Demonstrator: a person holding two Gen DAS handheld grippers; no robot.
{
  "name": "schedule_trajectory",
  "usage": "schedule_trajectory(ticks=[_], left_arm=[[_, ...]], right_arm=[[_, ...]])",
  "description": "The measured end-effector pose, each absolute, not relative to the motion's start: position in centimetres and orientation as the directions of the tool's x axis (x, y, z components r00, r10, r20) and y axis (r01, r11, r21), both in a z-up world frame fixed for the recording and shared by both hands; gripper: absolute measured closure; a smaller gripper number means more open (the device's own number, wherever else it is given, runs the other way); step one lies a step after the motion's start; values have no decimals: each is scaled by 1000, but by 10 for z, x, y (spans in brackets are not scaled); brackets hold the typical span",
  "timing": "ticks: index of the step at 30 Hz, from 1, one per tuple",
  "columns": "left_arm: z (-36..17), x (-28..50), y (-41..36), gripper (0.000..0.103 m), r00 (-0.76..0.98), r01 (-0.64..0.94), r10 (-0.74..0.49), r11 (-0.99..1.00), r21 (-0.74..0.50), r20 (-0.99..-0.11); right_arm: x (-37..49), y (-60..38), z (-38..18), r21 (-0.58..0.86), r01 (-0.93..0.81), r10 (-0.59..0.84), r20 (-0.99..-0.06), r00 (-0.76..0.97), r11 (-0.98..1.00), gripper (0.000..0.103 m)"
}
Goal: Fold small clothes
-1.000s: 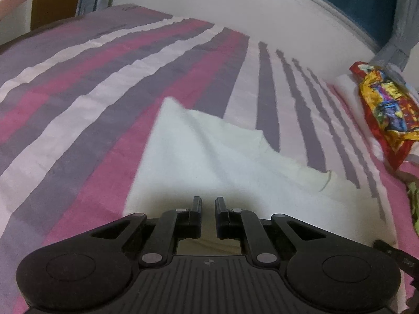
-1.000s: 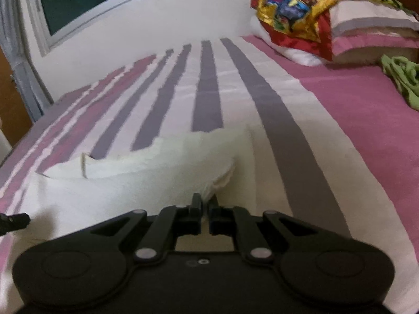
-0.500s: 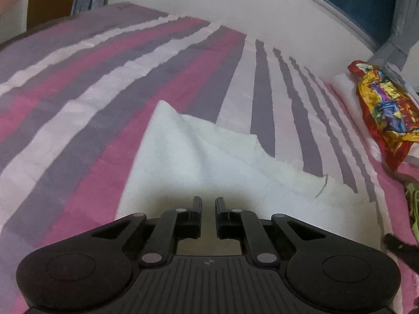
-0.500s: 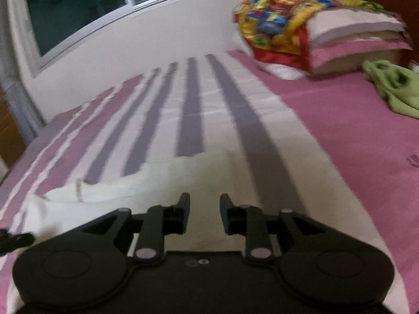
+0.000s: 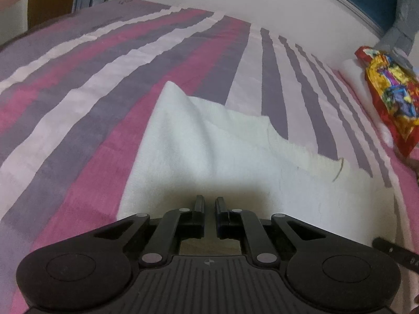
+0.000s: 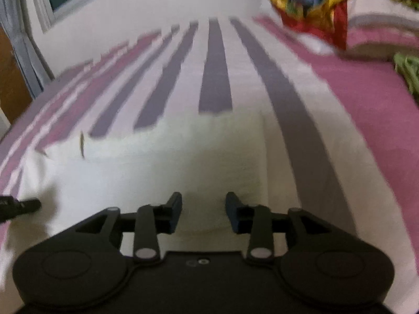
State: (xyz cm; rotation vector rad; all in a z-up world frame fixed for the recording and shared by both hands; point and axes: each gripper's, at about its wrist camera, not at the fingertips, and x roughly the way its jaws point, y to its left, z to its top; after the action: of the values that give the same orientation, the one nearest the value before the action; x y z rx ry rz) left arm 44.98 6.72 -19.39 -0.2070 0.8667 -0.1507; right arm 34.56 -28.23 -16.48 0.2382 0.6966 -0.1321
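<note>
A white cloth [image 5: 235, 157] lies folded on the striped bed [image 5: 78, 99] near its front edge, the left tool [image 5: 208, 204] nearly pressed together over it, the right tool [image 6: 203, 204] spread above it, a colourful pillow [image 6: 309, 2] at the far right corner.

No readable text, brand, number or sign is found in either view. A small round emblem is seen on the ribbed black body of the left gripper [image 5: 208, 204], too small to be made out. The print on the red and yellow patterned cloth [image 5: 392, 96] is blurred.
</note>
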Motion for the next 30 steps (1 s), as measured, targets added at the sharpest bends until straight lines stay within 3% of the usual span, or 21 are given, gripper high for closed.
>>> schedule_trajectory(ticks=[6,14,17,20,30], left_arm=[[-191,446,61,95,638,68,-185,980,-186,-747],[-187,432,46,95,650,99,-115,993,-66,-751],[-185,426,49,95,646,92,-110,994,-66,-756],[-180,417,50,95,643,97,-96,994,-44,-760],[-169,369,62,95,607,113,-123,991,-68,-785]], right_arm=[[336,-275,-157,166,202,-56,-624,779,965,66],[342,-258,-163,26,171,-107,-685,720,985,64],[331,-252,-164,24,162,-100,-695,712,987,55],[316,-244,-168,-12,145,-114,-689,716,989,55],[252,-225,-154,72,91,-18,-675,738,993,54]])
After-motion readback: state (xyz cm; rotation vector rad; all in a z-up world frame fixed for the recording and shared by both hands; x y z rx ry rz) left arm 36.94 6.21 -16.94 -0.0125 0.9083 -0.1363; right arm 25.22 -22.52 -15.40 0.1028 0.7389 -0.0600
